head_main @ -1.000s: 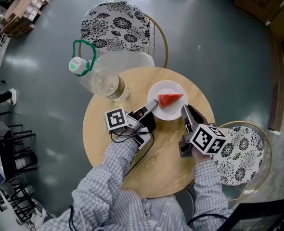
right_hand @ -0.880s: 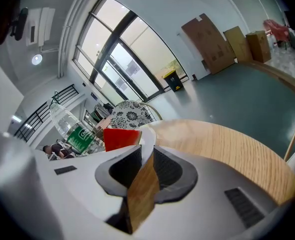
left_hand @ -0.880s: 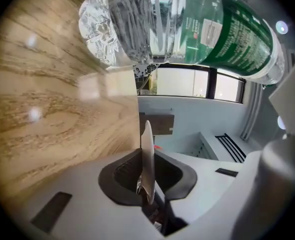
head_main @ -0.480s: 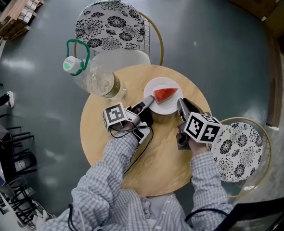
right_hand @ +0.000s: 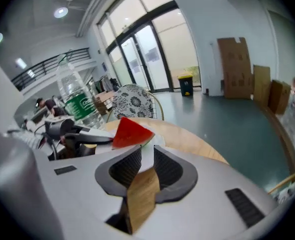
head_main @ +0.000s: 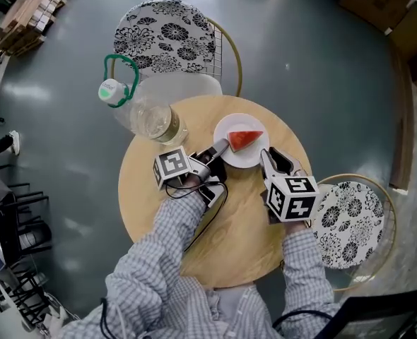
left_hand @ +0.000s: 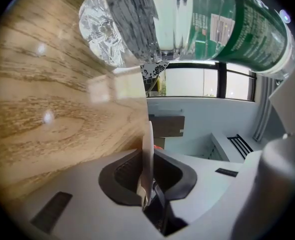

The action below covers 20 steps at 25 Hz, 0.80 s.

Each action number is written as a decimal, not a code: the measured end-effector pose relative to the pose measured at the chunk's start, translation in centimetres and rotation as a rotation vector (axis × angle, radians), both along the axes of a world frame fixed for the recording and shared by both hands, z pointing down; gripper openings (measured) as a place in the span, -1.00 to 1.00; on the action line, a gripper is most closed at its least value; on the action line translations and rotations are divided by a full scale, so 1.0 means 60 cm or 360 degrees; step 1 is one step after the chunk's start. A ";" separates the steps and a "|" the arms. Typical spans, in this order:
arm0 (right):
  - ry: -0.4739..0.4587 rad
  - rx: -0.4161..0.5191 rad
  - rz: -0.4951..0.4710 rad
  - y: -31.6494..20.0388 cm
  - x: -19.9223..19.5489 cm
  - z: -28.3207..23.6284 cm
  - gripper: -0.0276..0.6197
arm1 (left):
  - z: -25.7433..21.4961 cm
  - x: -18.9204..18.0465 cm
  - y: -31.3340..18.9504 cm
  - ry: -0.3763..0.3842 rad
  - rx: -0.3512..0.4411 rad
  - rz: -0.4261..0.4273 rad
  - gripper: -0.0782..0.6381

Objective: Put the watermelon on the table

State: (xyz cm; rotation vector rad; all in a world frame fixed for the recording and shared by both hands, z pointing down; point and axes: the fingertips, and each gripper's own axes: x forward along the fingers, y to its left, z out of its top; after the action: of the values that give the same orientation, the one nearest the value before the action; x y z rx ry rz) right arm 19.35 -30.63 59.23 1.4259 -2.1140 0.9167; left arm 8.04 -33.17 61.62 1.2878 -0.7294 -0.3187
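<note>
Nearest us, at the bottom of the head view, checked sleeves (head_main: pixel 159 260) are reaching over the round wooden table (head_main: pixel 237 239). Left of centre, the left gripper (head_main: pixel 224 146) is pinching the near-left rim of the white plate (head_main: pixel 231 158). Its own view is showing that thin rim clamped edge-on between both pads. Just right of it, the right gripper (head_main: pixel 265 155) is pointing at the plate's right edge, jaws narrowly apart and gripping nothing, with wood and plate edge showing through the gap. The watermelon (head_main: pixel 244 139), a red wedge, is lying on the plate just past both tips. Farther, upper left, a clear bottle (head_main: pixel 148 115) is sitting at the table's edge. Beyond it, a floral-cushioned chair (head_main: pixel 167 37) is filling the top of the frame.
</note>
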 end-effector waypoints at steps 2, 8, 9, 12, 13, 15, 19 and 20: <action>0.0222 0.0138 -0.0250 0.012 -0.024 -0.019 -0.66 | 0.001 -0.001 -0.001 -0.0001 0.0001 0.0002 -0.65; 0.0846 0.0415 -0.0985 0.073 -0.107 -0.009 -0.66 | 0.002 -0.002 0.000 -0.0014 -0.0004 -0.0002 -0.65; 0.0935 0.0442 -0.1048 0.076 -0.112 -0.005 -0.66 | 0.002 -0.002 -0.001 -0.0028 -0.0001 0.0003 -0.65; 0.1068 0.0508 -0.1165 0.080 -0.120 -0.008 -0.66 | 0.002 -0.003 -0.002 -0.0046 0.0001 0.0017 -0.65; 0.1077 0.0517 -0.1194 0.082 -0.123 -0.010 -0.66 | 0.002 -0.003 -0.002 -0.0045 0.0002 0.0019 -0.65; 0.1122 0.0529 -0.1256 0.087 -0.128 -0.007 -0.66 | 0.001 -0.002 -0.003 -0.0043 0.0003 0.0020 -0.65; 0.1280 0.0564 -0.1347 0.087 -0.136 0.010 -0.66 | 0.002 -0.002 -0.002 -0.0032 -0.0005 0.0012 -0.65; 0.1301 0.0571 -0.1359 0.086 -0.137 0.013 -0.66 | 0.002 -0.002 -0.002 -0.0030 -0.0006 0.0012 -0.65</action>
State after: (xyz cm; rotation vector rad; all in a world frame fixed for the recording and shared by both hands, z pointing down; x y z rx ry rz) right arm 11.15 -25.47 59.99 0.6656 -1.9253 -0.3400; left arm 7.92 -33.27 61.72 1.2913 -0.7405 -0.2994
